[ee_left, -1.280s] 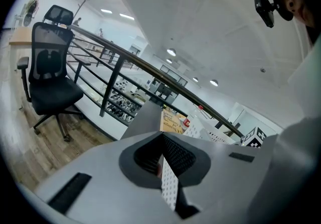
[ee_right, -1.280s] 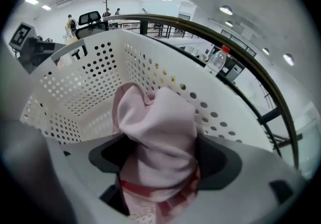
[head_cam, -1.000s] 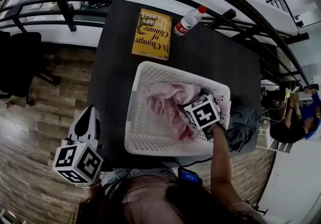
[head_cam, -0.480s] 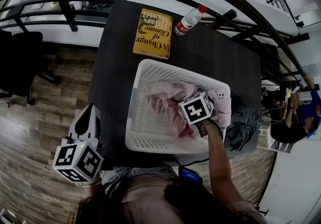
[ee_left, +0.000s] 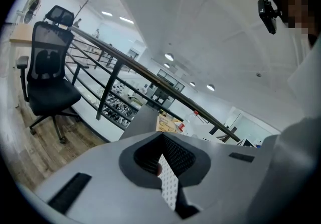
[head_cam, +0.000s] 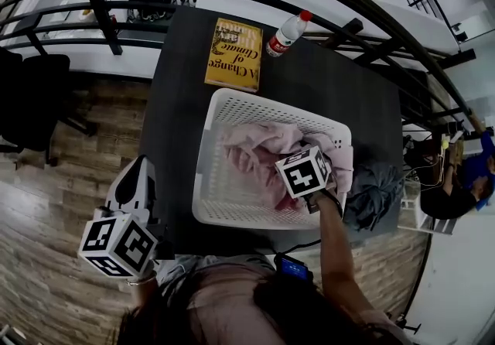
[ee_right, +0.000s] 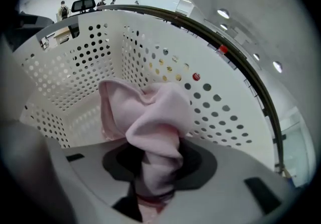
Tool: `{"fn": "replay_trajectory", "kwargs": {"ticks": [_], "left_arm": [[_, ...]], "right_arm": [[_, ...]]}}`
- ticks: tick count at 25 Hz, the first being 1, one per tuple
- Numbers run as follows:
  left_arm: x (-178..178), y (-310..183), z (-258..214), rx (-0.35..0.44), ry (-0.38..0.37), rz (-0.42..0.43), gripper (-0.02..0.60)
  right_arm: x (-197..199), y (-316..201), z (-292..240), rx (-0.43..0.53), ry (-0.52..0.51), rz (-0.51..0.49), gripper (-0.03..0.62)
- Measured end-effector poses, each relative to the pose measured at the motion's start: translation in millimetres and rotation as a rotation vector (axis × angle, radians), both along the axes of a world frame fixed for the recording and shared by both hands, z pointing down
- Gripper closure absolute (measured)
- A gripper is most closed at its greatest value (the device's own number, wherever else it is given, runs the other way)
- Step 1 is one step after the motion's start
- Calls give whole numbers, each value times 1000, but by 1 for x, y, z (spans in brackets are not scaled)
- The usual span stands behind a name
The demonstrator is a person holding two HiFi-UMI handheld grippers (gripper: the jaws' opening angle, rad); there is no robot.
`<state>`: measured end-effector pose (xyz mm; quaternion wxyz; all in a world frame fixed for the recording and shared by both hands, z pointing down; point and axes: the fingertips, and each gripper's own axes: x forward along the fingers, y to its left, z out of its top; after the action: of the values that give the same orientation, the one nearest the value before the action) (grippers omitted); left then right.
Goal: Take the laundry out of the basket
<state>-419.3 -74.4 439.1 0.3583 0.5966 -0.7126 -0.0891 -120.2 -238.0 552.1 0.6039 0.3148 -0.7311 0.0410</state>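
Now R claw (ee_right: 153,184) is just closing on pink cloth (ee_right: 150,117) inside basket (head_cam: 207,173); L claw (ee_left: 164,170) is hanging shut, empty.

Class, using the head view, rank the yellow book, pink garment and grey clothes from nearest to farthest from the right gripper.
1. pink garment, between its jaws
2. grey clothes, right of the basket
3. yellow book, beyond the basket

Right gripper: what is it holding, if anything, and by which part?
The right gripper, whose jaws have just been closing, pinches the pink garment by a bunched-up fold.
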Motion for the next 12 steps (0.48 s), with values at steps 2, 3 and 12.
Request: {"fn": "replay_trajectory", "kwargs": {"ticks": [2,3,12], "left_arm": [[2,0,-3,9,-4,6,584],[3,0,-4,13,-5,9,584],[15,3,-19,50,-21,41,584]], "right_arm": [[0,2,-7,10,-14,4,427],[1,3,-11,17,-23,6,428],[2,13,-51,89,-134,45,433]]}}
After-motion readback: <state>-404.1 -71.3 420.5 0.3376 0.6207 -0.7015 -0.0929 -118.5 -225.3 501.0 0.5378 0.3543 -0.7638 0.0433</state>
